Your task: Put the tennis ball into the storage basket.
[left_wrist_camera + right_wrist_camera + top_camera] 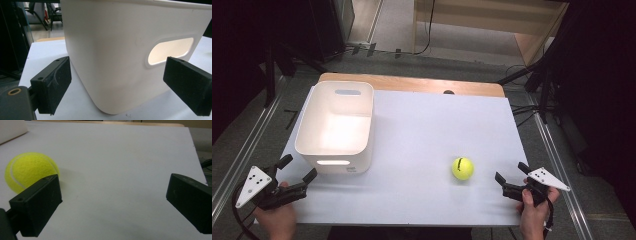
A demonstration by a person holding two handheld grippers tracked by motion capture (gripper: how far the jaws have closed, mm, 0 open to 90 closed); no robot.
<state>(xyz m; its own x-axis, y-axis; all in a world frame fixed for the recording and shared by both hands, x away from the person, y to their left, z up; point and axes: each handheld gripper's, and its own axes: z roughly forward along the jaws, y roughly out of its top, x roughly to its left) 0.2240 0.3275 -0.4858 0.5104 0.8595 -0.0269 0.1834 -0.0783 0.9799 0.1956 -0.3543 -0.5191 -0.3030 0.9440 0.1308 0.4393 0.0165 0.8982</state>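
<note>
A yellow tennis ball (462,168) lies on the white tabletop at the right front. In the right gripper view the ball (27,171) sits just beyond the left jaw. My right gripper (510,172) is open, a short way right of the ball, with nothing between its jaws (112,195). A white plastic bin (337,125) with handle slots stands at the left and looks empty. My left gripper (297,168) is open at the bin's front left corner, and the bin (120,55) looms close in the left gripper view.
The white tabletop (427,130) has a wooden strip along its far edge. Dark stands and cables flank the table on both sides. Metal rails run along the floor at left and right.
</note>
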